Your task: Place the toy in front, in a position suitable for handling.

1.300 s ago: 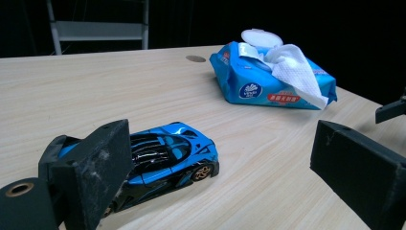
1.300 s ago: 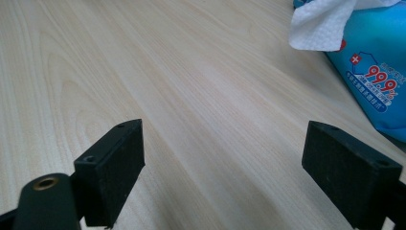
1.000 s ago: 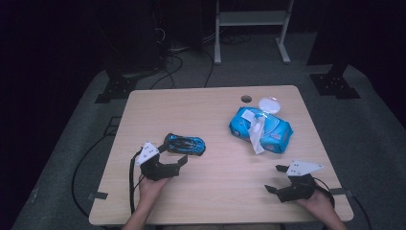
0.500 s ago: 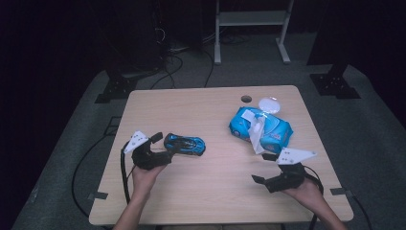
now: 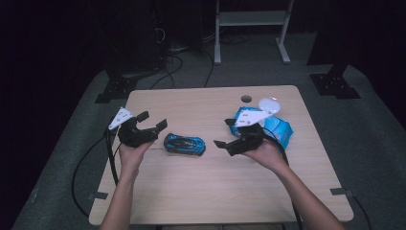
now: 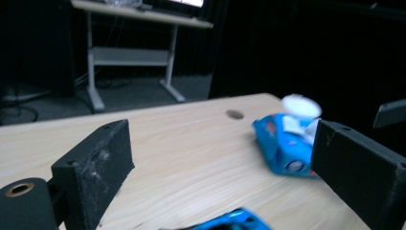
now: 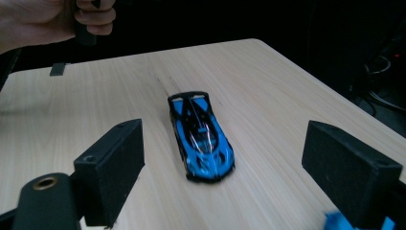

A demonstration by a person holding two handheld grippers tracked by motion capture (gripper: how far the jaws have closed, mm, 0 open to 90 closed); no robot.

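Both hands have travelled up the table since half a second ago, the right one much farther: it has left the near right corner and now sits just right of the blue toy car (image 5: 185, 143), in front of the blue wipes pack (image 5: 279, 129). Going left to right in the high view, the left gripper (image 5: 154, 120) is held just left of the car with its jaws spread wide and nothing between them; the car lies on its wheels near the table's middle, untouched; the right gripper (image 5: 224, 133) faces it from the other side, jaws also wide and empty. The pale wooden table (image 5: 201, 191) has a round cable hole (image 5: 246, 99) near its far edge and stands on grey carpet in a dark room, with a white metal stand (image 5: 251, 19) behind it and cables trailing on the floor at the left. In the left gripper view the car (image 6: 225, 222) is cut off at the bottom edge and the wipes pack (image 6: 283, 143) is blurred and partly behind a jaw. In the right gripper view the car (image 7: 201, 134) lies clear between the jaws.
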